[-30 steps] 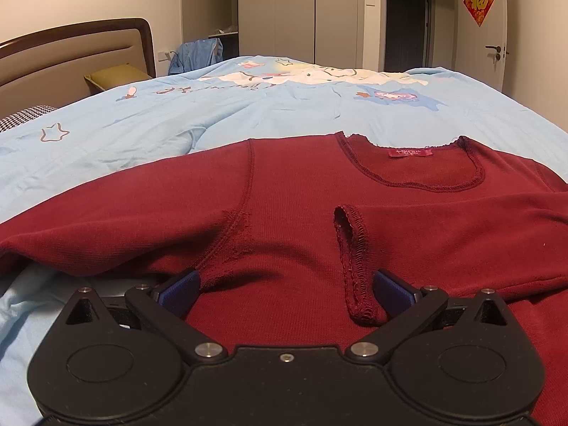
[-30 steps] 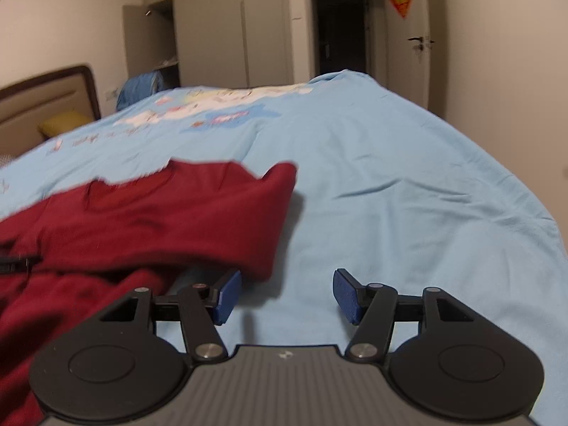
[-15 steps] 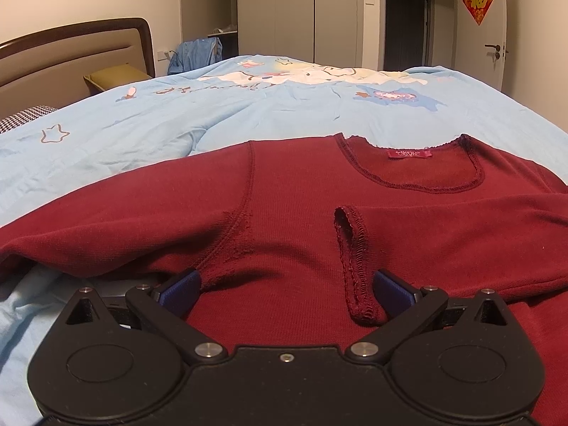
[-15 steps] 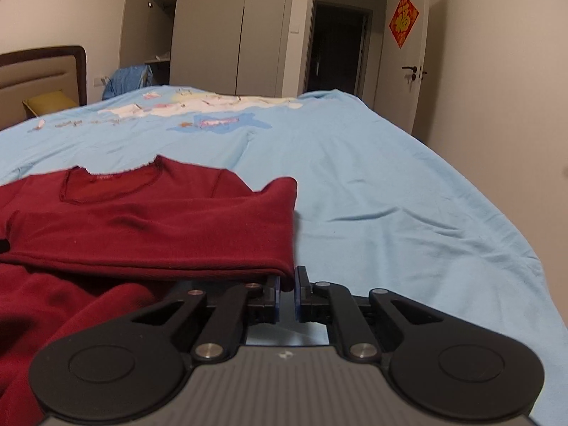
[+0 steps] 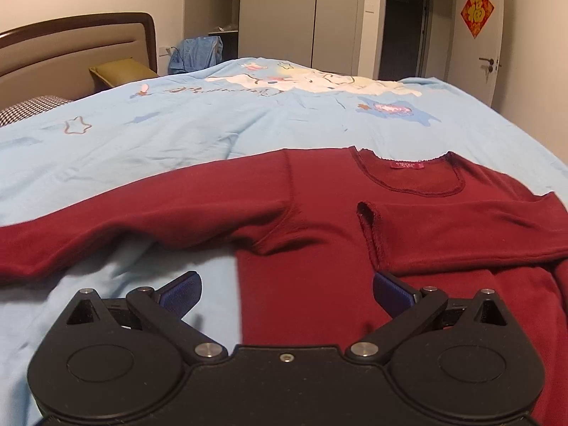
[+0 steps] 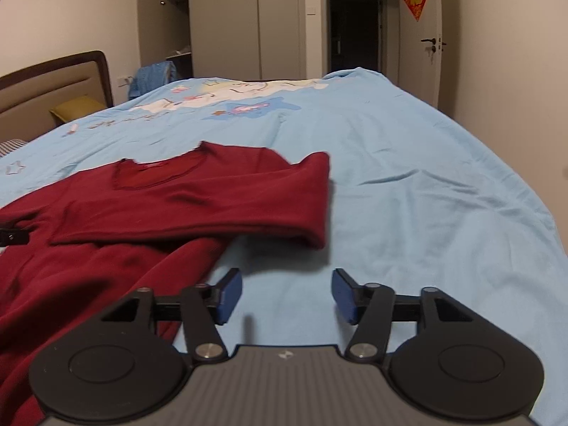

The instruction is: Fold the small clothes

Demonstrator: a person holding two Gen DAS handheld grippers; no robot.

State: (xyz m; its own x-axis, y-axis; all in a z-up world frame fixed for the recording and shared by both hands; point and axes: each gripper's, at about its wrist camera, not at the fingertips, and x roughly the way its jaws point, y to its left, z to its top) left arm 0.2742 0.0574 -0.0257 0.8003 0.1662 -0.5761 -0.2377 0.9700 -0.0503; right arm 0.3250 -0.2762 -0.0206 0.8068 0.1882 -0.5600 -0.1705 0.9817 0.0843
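A light-blue printed duvet (image 5: 213,131) covers the bed, olive pillow (image 5: 120,71) by the headboard (image 5: 71,46).

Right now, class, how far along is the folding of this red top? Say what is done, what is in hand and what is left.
Done: one sleeve of the red top lies folded across the chest, cuff near the middle. In hand: nothing; the left hand-held gripper and the right hand-held gripper are both open over the blue bedspread. Left: the other sleeve, which lies stretched out sideways, then the body.
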